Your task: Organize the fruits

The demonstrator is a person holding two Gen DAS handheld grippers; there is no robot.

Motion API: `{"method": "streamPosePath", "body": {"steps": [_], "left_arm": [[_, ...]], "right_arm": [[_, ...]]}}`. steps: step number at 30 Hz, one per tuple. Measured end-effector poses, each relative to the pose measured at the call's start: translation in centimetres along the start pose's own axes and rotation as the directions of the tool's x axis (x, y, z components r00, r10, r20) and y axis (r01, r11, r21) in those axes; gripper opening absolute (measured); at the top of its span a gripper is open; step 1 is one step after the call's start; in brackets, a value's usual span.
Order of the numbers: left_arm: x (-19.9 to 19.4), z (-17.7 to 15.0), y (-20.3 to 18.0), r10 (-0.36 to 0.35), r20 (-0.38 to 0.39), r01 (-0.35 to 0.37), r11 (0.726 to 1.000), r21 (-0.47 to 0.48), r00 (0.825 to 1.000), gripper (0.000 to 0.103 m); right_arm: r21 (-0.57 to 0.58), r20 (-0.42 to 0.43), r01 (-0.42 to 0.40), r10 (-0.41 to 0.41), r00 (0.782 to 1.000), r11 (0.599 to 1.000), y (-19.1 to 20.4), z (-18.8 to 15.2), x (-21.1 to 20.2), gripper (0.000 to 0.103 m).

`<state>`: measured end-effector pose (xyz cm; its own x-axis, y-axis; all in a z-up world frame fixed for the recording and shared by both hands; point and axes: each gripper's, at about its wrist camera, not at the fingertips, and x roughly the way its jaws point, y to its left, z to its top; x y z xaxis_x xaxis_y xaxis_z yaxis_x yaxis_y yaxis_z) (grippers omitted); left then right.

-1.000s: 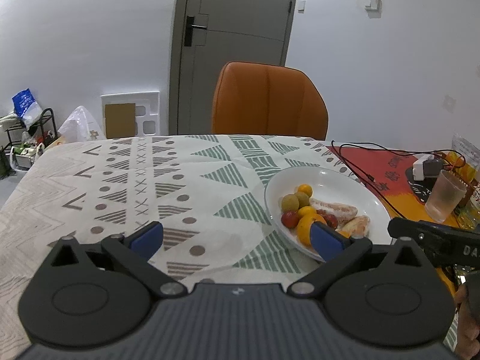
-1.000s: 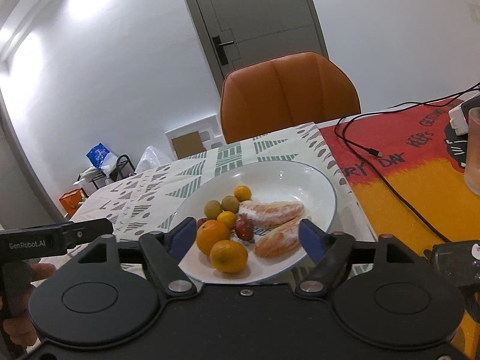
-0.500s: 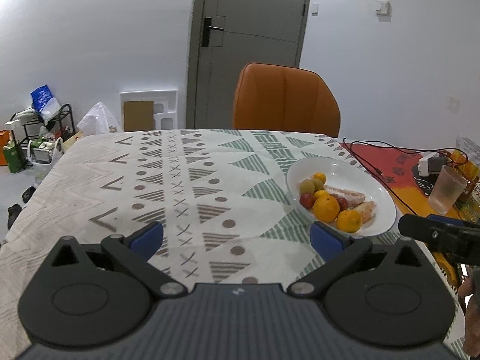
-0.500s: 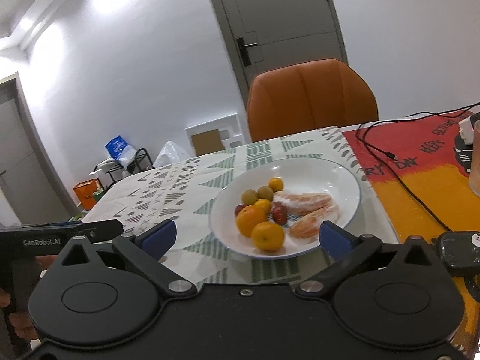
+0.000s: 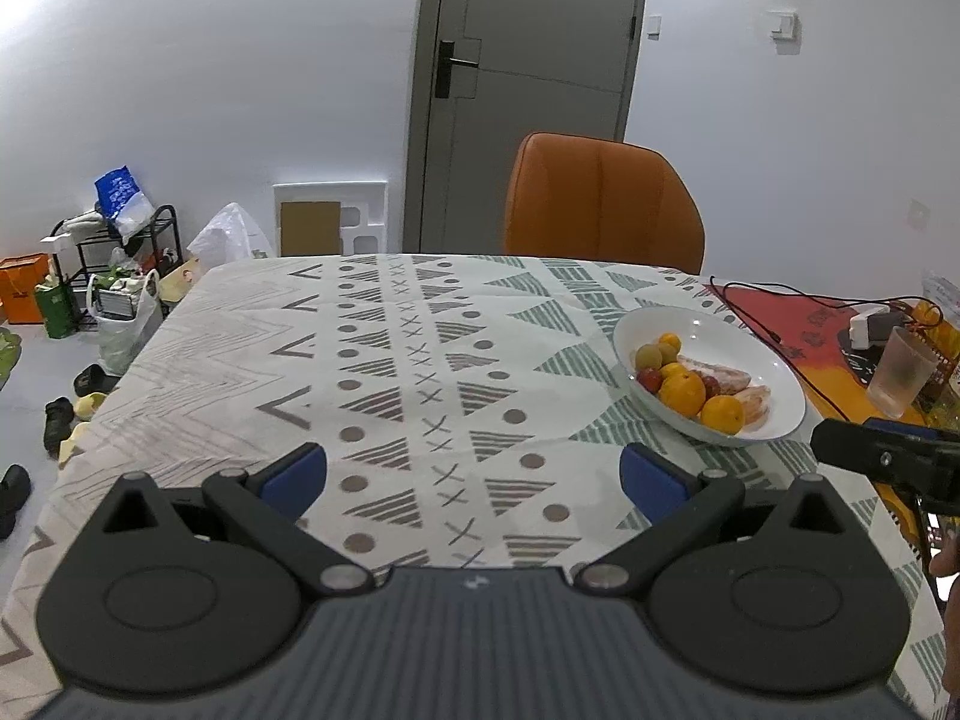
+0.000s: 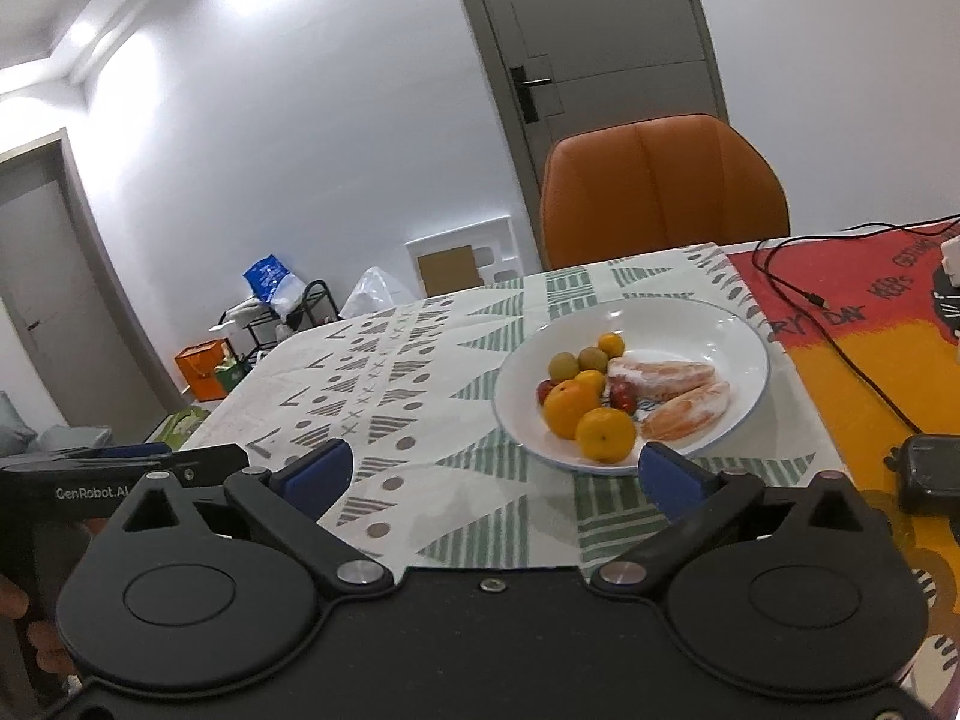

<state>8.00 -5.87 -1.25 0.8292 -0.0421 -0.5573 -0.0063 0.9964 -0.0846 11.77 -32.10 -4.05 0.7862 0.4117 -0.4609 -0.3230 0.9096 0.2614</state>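
Note:
A white plate on the patterned tablecloth holds two oranges, small yellow, green and red fruits and peeled pomelo segments. My left gripper is open and empty, above the cloth to the left of the plate. My right gripper is open and empty, just in front of the plate's near rim. Each gripper's body shows at the edge of the other's view.
An orange chair stands at the table's far side. A red and yellow mat with black cables, a frosted cup and a dark device lie right of the plate. Clutter and a rack stand on the floor at left.
Both grippers have pulled back and risen away from the plate, which now looks smaller and farther. Both stay open and empty.

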Motion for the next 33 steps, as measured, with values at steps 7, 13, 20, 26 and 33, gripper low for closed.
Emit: {"method": "streamPosePath", "body": {"steps": [7, 13, 20, 26, 33], "left_arm": [[-1.6, -0.6, 1.1, 0.012, 0.005, -0.012, 1.0, 0.002, 1.0, 0.103], [-2.6, -1.2, 2.1, 0.023, 0.008, -0.023, 1.0, -0.008, 1.0, 0.103], [-2.9, -1.4, 2.9, 0.035, 0.004, -0.035, 0.999, -0.017, 0.999, 0.103], [-3.1, -1.6, 3.0, 0.037, -0.002, -0.037, 0.999, -0.011, 0.999, 0.103], [-3.1, -1.8, 3.1, 0.035, -0.007, -0.035, 0.999, -0.006, 0.999, 0.103]], "right_arm": [[-0.023, -0.005, -0.021, 0.021, 1.0, 1.0, 1.7, -0.3, -0.6, 0.103], [-0.042, -0.013, -0.034, 0.033, 0.999, 0.999, 3.0, -0.6, -0.7, 0.103], [-0.064, -0.015, -0.033, 0.032, 0.999, 0.997, 4.1, -1.2, -0.8, 0.103], [-0.07, -0.018, -0.029, 0.028, 0.999, 0.997, 4.4, -1.4, -0.7, 0.103], [-0.073, -0.031, -0.038, 0.035, 0.999, 0.997, 4.7, -1.8, -0.6, 0.103]]}}
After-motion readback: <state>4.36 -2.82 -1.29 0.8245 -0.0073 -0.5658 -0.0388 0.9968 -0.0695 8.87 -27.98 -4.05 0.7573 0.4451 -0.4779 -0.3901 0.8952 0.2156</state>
